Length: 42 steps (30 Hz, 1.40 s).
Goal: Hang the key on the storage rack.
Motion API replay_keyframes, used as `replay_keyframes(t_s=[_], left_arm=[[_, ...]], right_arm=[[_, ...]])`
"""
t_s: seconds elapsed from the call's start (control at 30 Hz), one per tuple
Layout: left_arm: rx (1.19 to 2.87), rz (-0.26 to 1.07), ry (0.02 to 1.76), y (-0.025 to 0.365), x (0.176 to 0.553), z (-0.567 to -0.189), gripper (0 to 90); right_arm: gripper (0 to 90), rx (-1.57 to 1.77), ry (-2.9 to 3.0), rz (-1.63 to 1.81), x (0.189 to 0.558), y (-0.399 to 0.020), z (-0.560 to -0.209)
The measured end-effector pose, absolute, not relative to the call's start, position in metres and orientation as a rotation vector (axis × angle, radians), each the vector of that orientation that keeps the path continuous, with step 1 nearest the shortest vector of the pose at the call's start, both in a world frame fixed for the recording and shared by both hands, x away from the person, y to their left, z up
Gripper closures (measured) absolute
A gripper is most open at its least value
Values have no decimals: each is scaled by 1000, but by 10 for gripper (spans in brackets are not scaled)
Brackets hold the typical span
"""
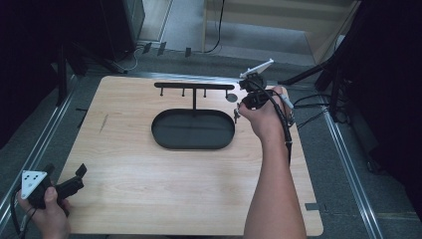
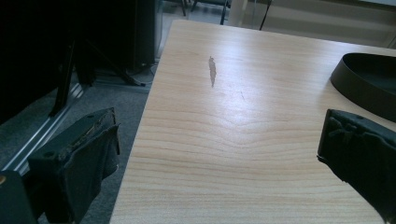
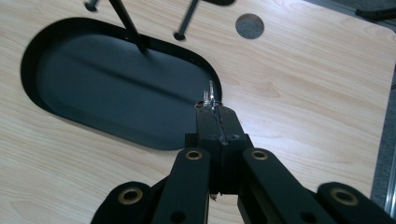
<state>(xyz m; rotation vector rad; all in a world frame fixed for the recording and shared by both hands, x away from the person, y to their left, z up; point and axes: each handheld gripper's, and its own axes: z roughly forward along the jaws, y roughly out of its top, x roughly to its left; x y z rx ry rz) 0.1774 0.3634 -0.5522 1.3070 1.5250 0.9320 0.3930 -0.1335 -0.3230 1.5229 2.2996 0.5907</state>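
Pinching a small silver ring [image 3: 211, 99] at the very tips, the right gripper [image 3: 215, 111] has its jaws fully closed, pads pressed flat together with the ring clamped between them. Ring pokes out past the tips, seen edge-on in the right gripper view; its visible length runs straight on from the jaws, pointing away from the gripper body toward the stand. Too small to tell more of its shape. In that view it sits over the near right end of the oval tray [image 3: 56, 42], right at the rim, apparently held above it rather than touching. In the high view the ring [image 1: 236, 115] shows as a small glint just off the tray's right end, below the right hand [image 1: 263, 118]. Stand post [image 3: 127, 25] rises from the tray's far side; crossbar [image 1: 194, 85] above it carries short hanging pegs [image 3: 186, 22]. Round hole [image 3: 250, 25] in the table [image 1: 149, 184] lies beyond the jaws, near the crossbar's right end. Left gripper [image 1: 74, 180] sits well apart at the table's near left corner, left hand [image 1: 47, 211] around its body; jaws wide open, nothing between them, bare wood in the gap. In the left gripper view one finger [image 2: 79, 163] hangs off the table edge, the other finger [image 2: 359, 154] is over the wood, with the tray's end at far right.
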Motion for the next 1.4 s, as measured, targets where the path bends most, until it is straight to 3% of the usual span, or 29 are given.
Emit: replay_keyframes(t_s=[0.43, 1.4], left_arm=[[1303, 927, 1524, 364, 177, -552, 0], [1298, 920, 1522, 365, 177, -552, 0]], right_arm=[[900, 1485, 2289, 596, 405, -103, -311], [900, 1460, 2212, 564, 419, -94, -317]])
